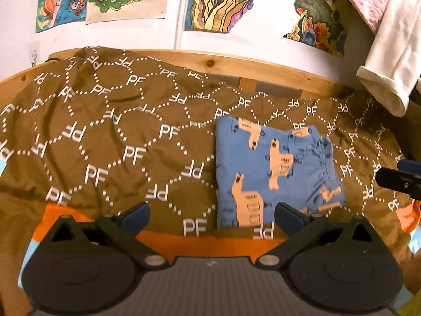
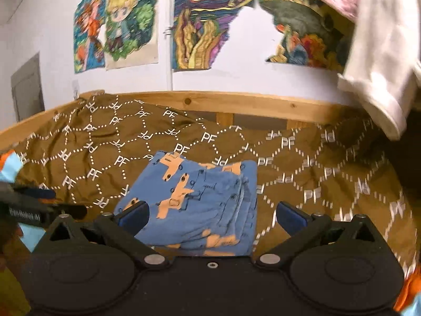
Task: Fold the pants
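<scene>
The blue pants (image 1: pixel 276 168) with orange llama print lie folded into a compact rectangle on the brown "PF" bedspread (image 1: pixel 110 142). My left gripper (image 1: pixel 211 214) is open and empty, held above the spread just left of the pants' near edge. In the right wrist view the folded pants (image 2: pixel 200 202) lie straight ahead, layered edges to the right. My right gripper (image 2: pixel 211 214) is open and empty, its jaws wide either side of the pants' near end, not touching them. The right gripper also shows at the right edge of the left wrist view (image 1: pixel 400 177).
A wooden bed frame (image 1: pixel 236 63) runs along the back against a white wall with colourful posters (image 1: pixel 215 2). White and pink cloth (image 1: pixel 389 52) hangs at the upper right. An orange and light blue sheet (image 1: pixel 210 245) shows under the spread's near edge.
</scene>
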{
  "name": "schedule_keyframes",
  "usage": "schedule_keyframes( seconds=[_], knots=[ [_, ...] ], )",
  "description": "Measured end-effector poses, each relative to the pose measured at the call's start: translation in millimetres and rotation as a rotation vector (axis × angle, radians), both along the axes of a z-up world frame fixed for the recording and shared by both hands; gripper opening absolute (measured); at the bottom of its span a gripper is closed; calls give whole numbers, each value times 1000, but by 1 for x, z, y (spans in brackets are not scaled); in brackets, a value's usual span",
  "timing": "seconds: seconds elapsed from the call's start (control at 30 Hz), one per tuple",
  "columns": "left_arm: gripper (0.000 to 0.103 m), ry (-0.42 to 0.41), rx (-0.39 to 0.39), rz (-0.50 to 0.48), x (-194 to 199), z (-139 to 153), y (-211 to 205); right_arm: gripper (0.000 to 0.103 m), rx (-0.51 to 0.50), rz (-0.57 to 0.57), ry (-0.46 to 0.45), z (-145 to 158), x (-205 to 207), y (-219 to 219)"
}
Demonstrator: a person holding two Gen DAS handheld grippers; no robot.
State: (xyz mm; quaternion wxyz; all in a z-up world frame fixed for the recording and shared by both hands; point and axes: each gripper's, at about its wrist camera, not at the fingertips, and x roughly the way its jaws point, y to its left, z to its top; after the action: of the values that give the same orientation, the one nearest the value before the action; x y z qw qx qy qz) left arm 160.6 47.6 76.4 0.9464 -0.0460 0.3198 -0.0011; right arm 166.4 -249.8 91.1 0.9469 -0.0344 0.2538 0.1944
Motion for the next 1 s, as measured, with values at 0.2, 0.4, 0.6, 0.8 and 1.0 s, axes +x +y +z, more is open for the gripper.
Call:
schedule_keyframes(
  seconds=[0.2, 0.4, 0.6, 0.8, 1.0],
  knots=[
    [103, -17, 80, -16, -25, -15, -8, 102, -25, -34, 61, -26, -30, 2],
    [103, 9, 88, -35, -35, -27, -9, 102, -34, -28, 77, -40, -47, 3],
    [103, 21, 72, -29, -38, -34, -6, 102, -23, -45, 66, -42, -53, 2],
    [103, 29, 78, -23, -39, -39, -4, 102, -14, -61, 71, -48, -55, 1],
    [103, 45, 79, -22, -39, -42, -3, 102, -17, -52, 90, -52, -54, 2]
  ],
)
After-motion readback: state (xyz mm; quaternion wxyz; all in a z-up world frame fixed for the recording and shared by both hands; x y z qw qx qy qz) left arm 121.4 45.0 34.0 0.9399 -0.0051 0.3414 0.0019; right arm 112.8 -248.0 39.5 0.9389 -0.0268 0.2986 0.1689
